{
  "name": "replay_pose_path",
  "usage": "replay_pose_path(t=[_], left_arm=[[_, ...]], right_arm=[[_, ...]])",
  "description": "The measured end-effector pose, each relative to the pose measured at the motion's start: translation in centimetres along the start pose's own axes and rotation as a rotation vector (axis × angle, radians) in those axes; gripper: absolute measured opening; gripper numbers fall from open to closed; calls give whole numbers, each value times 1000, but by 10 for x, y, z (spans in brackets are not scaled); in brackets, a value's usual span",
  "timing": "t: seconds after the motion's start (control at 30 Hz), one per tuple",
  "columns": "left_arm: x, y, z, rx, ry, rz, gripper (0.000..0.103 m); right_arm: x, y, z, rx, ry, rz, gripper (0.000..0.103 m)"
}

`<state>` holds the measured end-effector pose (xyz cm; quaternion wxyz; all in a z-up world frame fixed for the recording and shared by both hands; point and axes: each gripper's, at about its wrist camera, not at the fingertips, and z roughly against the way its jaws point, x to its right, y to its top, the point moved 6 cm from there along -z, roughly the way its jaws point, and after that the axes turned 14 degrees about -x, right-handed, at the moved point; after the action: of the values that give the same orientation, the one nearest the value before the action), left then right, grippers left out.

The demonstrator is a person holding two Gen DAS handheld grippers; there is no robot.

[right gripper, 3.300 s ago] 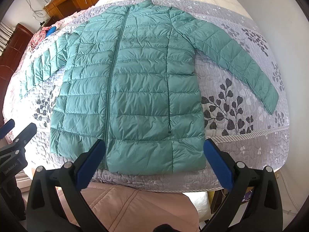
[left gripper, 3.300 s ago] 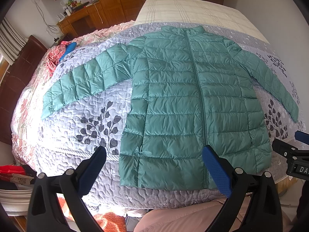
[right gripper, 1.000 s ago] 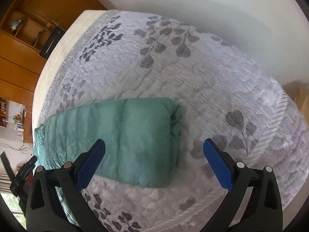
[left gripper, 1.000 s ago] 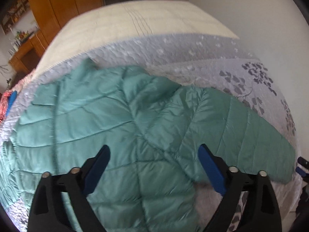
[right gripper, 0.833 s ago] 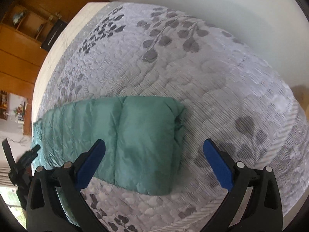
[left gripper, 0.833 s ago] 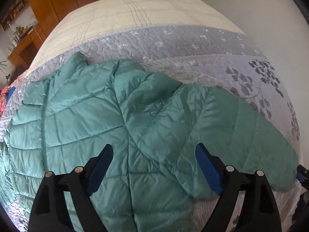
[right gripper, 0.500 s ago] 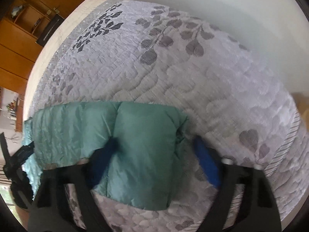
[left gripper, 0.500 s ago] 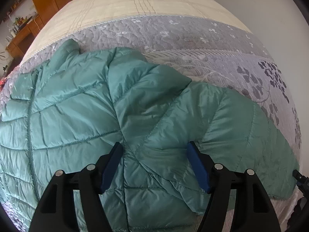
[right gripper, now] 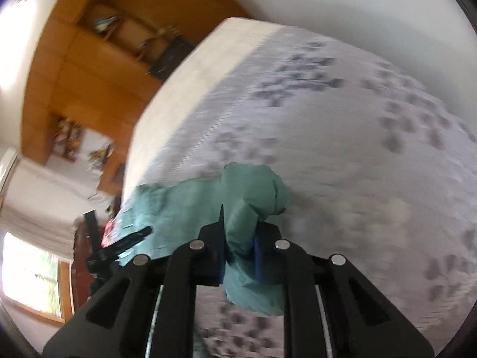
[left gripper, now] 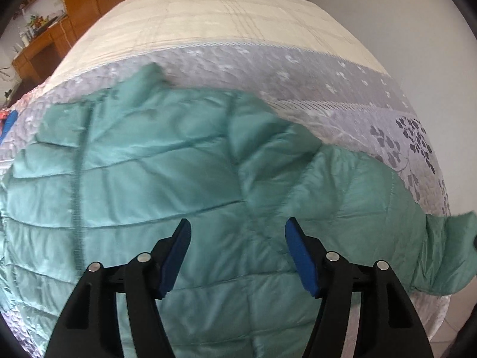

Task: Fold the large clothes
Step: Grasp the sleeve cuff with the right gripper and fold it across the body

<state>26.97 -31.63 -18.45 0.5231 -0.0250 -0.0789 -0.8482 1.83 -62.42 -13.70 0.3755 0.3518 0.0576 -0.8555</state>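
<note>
Jacket: a teal quilted puffer jacket (left gripper: 155, 179) lies front-up on the grey leaf-print bedspread (left gripper: 342, 89), its collar toward the cream blanket (left gripper: 214, 21) at the far end of the bed.
Left gripper: the left gripper (left gripper: 237, 253) hangs over the jacket's chest beside the armpit seam, blue pads spread well apart with nothing between them; whether the tips touch the fabric cannot be told.
Sleeve: the sleeve (left gripper: 372, 208) runs off to the right of the left gripper, and its cuff end (left gripper: 447, 238) is raised off the bedspread at the frame's right edge.
Right gripper: the right gripper (right gripper: 238, 247) is pressed together on the bunched cuff (right gripper: 253, 197), teal fabric squeezed between its pads and spilling out above and below.
Cut off: the jacket's hem and other sleeve fall outside the left wrist view.
Hard to make out: the right wrist view is motion-blurred, so the wooden cabinets (right gripper: 89, 68) and leaf print are smeared; the black shape at its left edge is unclear.
</note>
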Motion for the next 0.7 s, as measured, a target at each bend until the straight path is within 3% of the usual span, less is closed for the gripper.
replay_pose_path(t=[0.17,0.37,0.5,0.57,0.63,0.7], left_arm=[[-25,-7,6,-1,10,30,65],[-45,-16,6,-8,25,47,65],[-52,-21,5,-18,25,56,65],[-52,-23,5,-21,21,56,65],[-51,-24,5,-22,10,55,66],[-50,-24,8,-19,-12,55,66]], right_arm=[[-60,11,-51,-70,-55,121,13],[-94,3,-113,-163,-141,191,13],[-106,-7,-148,-228,-144,217,13],[-115,-11,-157,-258,-109,232,20],[-128,-14,-160,-285,-9,256,21],[-137,-17,-151,-302,109,280,32]])
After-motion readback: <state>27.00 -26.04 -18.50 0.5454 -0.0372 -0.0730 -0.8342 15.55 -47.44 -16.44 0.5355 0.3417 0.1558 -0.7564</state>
